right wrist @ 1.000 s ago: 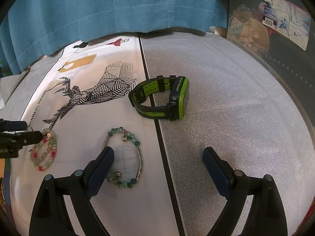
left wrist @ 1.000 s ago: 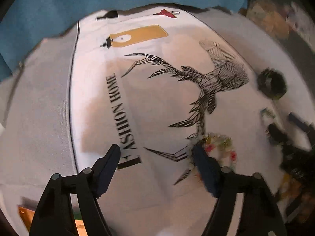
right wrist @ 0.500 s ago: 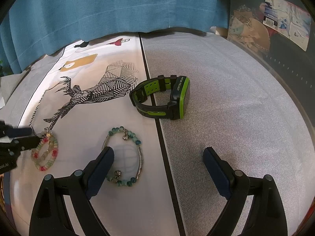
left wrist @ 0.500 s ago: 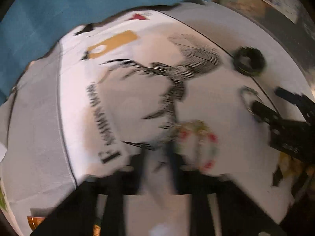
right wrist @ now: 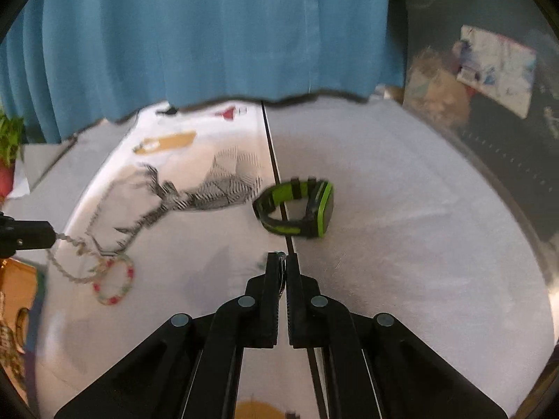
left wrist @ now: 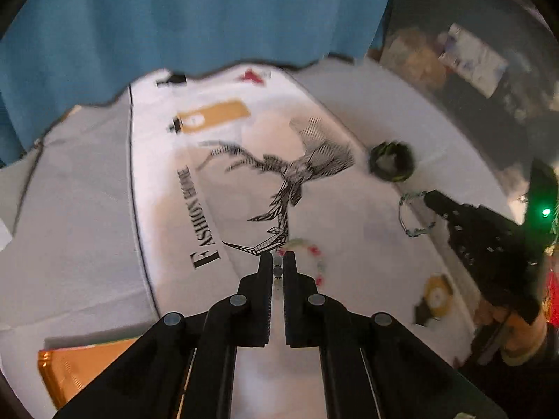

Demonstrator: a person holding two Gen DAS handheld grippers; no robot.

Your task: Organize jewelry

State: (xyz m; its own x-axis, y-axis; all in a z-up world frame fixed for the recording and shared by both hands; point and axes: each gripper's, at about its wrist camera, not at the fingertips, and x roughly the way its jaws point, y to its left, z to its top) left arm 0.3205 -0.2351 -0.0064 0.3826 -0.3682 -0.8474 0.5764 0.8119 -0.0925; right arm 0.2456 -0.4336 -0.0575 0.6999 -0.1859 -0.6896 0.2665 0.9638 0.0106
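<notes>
My left gripper [left wrist: 277,262] is shut on the pink-and-green bead bracelet [left wrist: 316,262], lifting its near side off the white printed cloth [left wrist: 244,209]; in the right wrist view the bracelet [right wrist: 115,281] hangs stretched from the left gripper's tip [right wrist: 33,239]. My right gripper [right wrist: 283,262] is shut on the teal bead bracelet [right wrist: 281,256], mostly hidden between the jaws; in the left wrist view that bracelet [left wrist: 410,214] shows at the right gripper's tip [left wrist: 433,199]. A black-and-green watch [right wrist: 297,209] lies beyond the right gripper, also seen in the left wrist view [left wrist: 391,162].
A blue curtain [right wrist: 209,35] hangs behind the table. An orange box [left wrist: 77,366] lies near the left gripper. A potted plant [right wrist: 8,160] stands far left. Cluttered shelves [right wrist: 489,70] are at the right. Grey cloth [right wrist: 419,227] covers the table's right side.
Both grippers have gone from open to shut. The left has closed on the pink-and-green bracelet and pulled it up; the right has moved forward and closed on the teal bracelet.
</notes>
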